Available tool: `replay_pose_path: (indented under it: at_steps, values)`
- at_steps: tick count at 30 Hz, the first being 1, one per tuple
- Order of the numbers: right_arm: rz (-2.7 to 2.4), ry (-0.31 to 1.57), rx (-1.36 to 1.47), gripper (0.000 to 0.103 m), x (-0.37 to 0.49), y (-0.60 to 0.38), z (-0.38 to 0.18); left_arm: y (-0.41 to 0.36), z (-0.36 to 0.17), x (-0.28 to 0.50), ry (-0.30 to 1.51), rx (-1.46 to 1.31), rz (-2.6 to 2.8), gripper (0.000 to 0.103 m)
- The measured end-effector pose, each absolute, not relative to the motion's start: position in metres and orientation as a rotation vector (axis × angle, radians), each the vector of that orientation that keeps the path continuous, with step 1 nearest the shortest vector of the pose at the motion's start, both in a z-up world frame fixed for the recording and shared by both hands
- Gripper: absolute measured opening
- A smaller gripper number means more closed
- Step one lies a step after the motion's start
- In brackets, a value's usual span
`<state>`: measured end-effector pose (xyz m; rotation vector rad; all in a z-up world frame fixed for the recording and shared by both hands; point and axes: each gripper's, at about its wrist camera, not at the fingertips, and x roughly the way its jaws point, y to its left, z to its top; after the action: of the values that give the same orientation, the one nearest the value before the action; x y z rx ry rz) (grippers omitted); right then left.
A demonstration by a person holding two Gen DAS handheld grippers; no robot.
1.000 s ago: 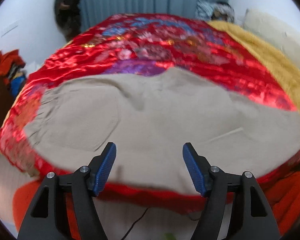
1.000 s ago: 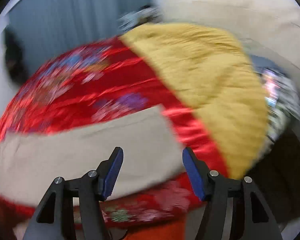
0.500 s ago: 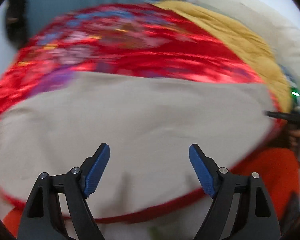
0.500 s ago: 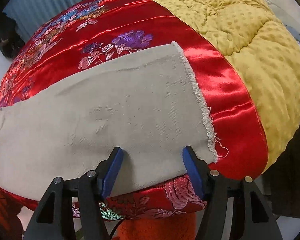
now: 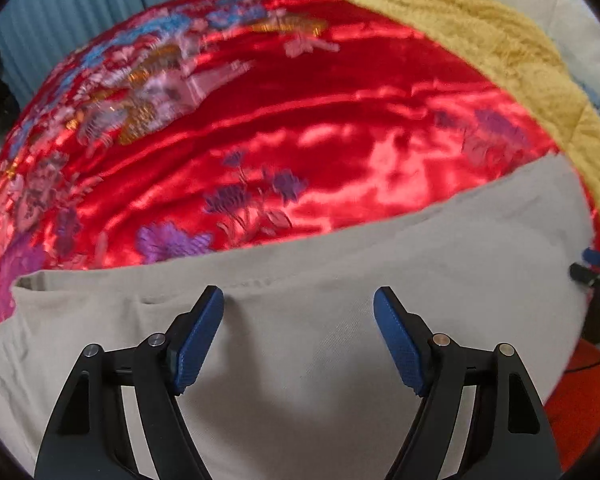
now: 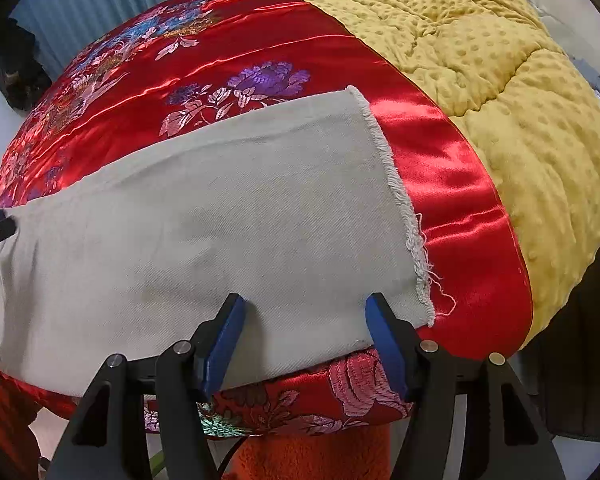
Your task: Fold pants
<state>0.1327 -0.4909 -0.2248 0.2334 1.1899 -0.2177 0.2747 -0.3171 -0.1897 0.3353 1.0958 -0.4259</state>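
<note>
Pants (image 6: 204, 216), beige and of a twill weave, lie flat along the near edge of a bed covered by a red satin quilt (image 6: 228, 52) embroidered with flowers. In the right wrist view 1 leg runs from the left edge of the frame to a frayed hem (image 6: 400, 200) at the right, where loose threads trail onto the red satin; the near edge of the leg lies at the lip of the bed. The right gripper (image 6: 302, 338) is spread wide, its 2 blue pads on either side of the near hem corner, low over the cloth; whether the pads touch the fabric cannot be told. In the left wrist view the pants (image 5: 340, 280) fill the lower half of the frame, with a seam or fold line running across just ahead of the fingers. The left gripper (image 5: 298, 338) is also spread wide above the cloth with nothing between its pads. The tip of the other gripper shows dark at the far right edge of that view. A yellow blanket (image 6: 500, 92) with a dotted, quilted surface covers the far right of the bed, touching the red satin border. Blue curtains (image 5: 80, 20) hang behind the bed.
</note>
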Motion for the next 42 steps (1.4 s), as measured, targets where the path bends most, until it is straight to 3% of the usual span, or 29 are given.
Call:
replay_pose_path:
  at_steps: [16, 29, 32, 37, 42]
  values:
    - [-0.208, 1.174, 0.240, 0.063, 0.128, -0.492, -0.222, -0.296, -0.197, 0.161, 0.983, 0.476, -0.491, 0.080]
    - [-0.195, 1.136, 0.304, 0.063, 0.120, -0.498, -0.218, -0.297, -0.213, 0.139, 0.950, 0.469, -0.450, 0.080]
    - [-0.167, 1.035, 0.437, 0.062, 0.106, -0.515, -0.209, -0.296, -0.214, 0.140, 0.954, 0.468, -0.450, 0.080]
    - [-0.225, 0.657, 0.890, 0.063, 0.034, -0.582, -0.194, -0.295, -0.214, 0.142, 0.963, 0.455, -0.455, 0.083]
    - [-0.164, 0.750, 1.096, 0.063, 0.019, -0.590, -0.224, -0.294, -0.216, 0.141, 0.960, 0.449, -0.451, 0.083]
